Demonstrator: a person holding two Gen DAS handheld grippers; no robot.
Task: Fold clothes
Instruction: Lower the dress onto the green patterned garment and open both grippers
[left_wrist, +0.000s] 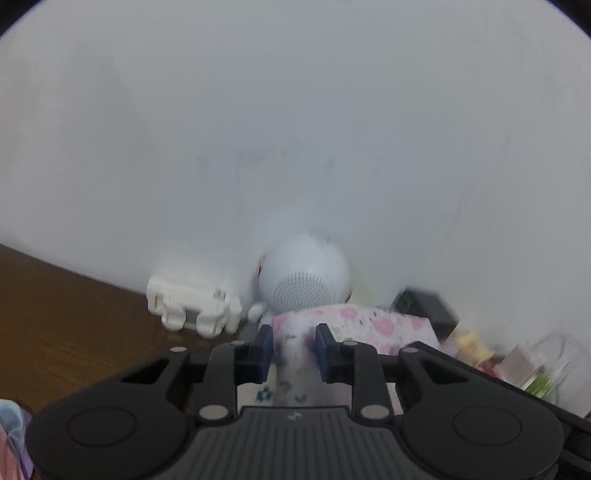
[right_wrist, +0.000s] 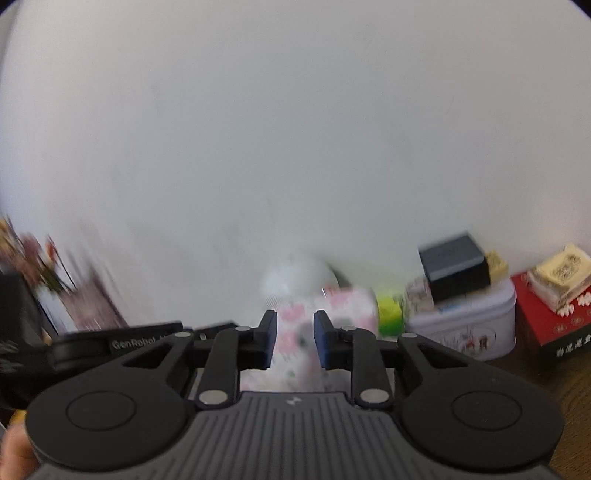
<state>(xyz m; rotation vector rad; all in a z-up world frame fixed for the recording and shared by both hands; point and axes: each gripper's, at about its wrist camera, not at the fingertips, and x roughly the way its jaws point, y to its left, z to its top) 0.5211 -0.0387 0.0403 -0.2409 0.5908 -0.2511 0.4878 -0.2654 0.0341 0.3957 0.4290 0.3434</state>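
Note:
A white cloth with pink flowers and green leaves (left_wrist: 369, 325) is held up in front of a white wall. My left gripper (left_wrist: 294, 352) is shut on a bunched part of it, which fills the gap between the blue pads (left_wrist: 263, 352). In the right wrist view the same floral cloth (right_wrist: 343, 306) runs between my right gripper's (right_wrist: 294, 341) pads (right_wrist: 322, 341), which are shut on it. Part of the left gripper (right_wrist: 122, 343) shows at the left of that view. Both views are blurred.
A brown wooden table (left_wrist: 62, 325) meets the wall. On it stand a white round speaker (left_wrist: 304, 277), a white plastic piece (left_wrist: 192, 306), a dark box (right_wrist: 454, 267) on a white tin (right_wrist: 469, 325), a red box (right_wrist: 550, 325), a glass jar (left_wrist: 546, 365).

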